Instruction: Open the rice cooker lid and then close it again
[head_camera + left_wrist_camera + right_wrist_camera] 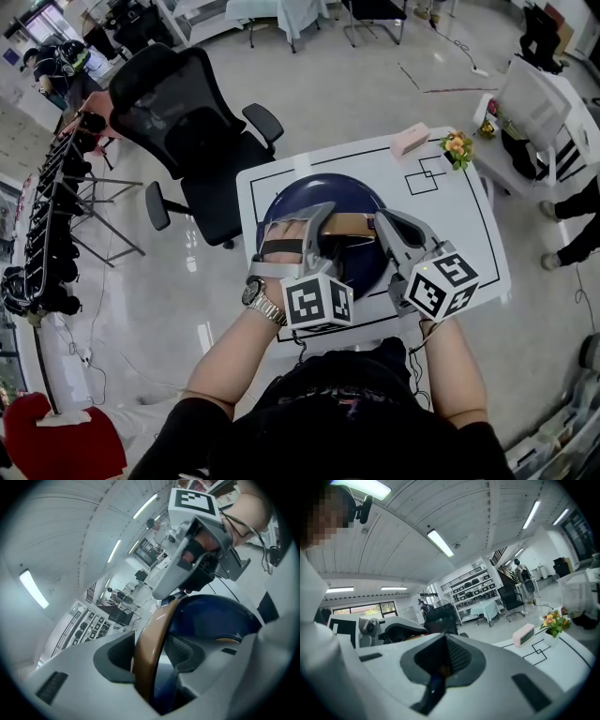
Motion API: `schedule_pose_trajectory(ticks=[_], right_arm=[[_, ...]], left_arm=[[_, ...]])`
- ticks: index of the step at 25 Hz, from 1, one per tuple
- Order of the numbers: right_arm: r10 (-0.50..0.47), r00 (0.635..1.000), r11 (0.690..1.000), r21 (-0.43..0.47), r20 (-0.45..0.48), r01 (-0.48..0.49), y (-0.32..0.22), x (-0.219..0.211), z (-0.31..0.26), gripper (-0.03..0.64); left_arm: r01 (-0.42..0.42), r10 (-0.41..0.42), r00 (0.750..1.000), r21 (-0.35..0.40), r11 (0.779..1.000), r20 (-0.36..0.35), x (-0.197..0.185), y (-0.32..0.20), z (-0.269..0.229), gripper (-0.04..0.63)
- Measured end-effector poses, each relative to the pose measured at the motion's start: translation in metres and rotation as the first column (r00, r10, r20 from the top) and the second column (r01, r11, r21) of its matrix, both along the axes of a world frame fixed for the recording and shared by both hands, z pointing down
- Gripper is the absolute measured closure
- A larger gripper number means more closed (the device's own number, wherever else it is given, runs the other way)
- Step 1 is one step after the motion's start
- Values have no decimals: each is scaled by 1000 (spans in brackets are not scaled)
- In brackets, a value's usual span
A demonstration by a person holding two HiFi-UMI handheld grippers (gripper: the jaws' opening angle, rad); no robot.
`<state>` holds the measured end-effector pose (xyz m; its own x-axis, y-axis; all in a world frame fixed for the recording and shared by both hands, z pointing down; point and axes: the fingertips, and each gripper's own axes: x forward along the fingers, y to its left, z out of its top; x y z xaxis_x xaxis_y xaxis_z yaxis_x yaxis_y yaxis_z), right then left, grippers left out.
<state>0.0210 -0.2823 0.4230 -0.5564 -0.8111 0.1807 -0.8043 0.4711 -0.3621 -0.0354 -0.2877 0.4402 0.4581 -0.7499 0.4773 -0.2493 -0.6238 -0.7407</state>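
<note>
Head view shows the dark blue rice cooker [281, 202] on the left half of the white table [450, 216], close to the near edge. Its domed lid looks to be down, so nothing of the inside shows. A tan handle [349, 225] arches across the top. The left gripper [319, 220] reaches over the dome to that handle. In the left gripper view, the left gripper [151, 656] has its jaws part-way closed on the handle [152, 644], one pad against each face of the tan band, with the blue body [211, 616] behind. The right gripper [378, 220] lies at the handle's right end; in the right gripper view its jaws [443, 660] are pressed together with nothing between them. A pink box [410, 139] lies at the far edge and flowers [457, 146] stand at the far right corner.
</note>
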Motion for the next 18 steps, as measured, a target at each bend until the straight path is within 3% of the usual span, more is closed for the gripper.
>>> schedule_pose_trajectory(ticks=[9, 18], right_arm=[[-8, 1000, 1000, 16, -15, 8, 2, 0, -4, 615], [54, 998, 987, 154, 11, -55, 5, 22, -60, 615]], left_arm=[[14, -14, 1000, -8, 1000, -20, -2, 0, -3, 402], [50, -55, 987, -38, 998, -151, -17, -4, -28, 400]])
